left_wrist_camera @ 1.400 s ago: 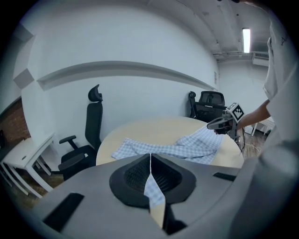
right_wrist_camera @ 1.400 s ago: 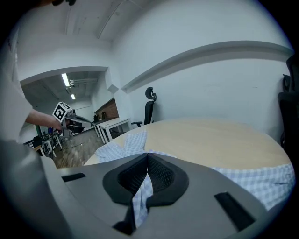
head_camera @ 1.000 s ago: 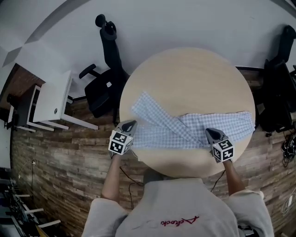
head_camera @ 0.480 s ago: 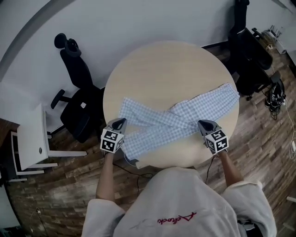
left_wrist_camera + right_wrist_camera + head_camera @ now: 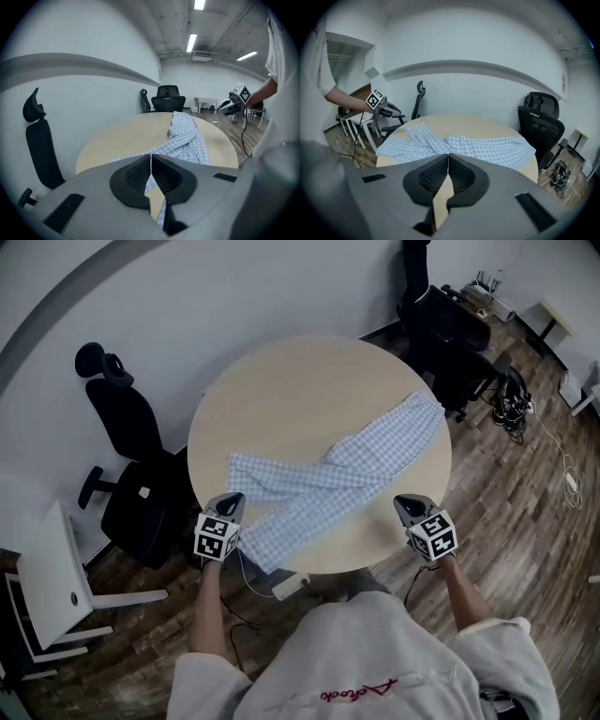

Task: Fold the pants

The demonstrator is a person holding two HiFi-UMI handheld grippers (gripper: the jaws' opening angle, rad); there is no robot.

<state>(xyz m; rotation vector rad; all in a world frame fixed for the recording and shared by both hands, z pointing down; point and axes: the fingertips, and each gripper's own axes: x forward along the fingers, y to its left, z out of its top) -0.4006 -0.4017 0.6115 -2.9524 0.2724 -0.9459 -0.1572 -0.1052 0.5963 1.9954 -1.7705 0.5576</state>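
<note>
Blue-and-white checked pants [image 5: 330,472] lie flat across the round wooden table [image 5: 281,390]. One end reaches the far right rim and another hangs at the near left rim. My left gripper [image 5: 231,501] hovers at the table's left near edge, beside the cloth, shut with nothing between its jaws. My right gripper [image 5: 403,503] is at the near right edge, off the cloth, also shut and empty. In the left gripper view the pants [image 5: 186,137] lie beyond the shut left gripper [image 5: 151,157]. In the right gripper view the pants [image 5: 461,143] spread ahead of the right gripper [image 5: 448,156].
Black office chairs stand left of the table [image 5: 127,442] and at the far right [image 5: 439,317]. A white desk [image 5: 49,582] is at the lower left. Cables [image 5: 517,401] lie on the wooden floor to the right, and a white power strip [image 5: 291,585] sits under the near rim.
The view has swung, so the table and pants now sit turned in the picture. The right gripper has come off the cloth toward the table's right edge. Both jaws stay shut.
</note>
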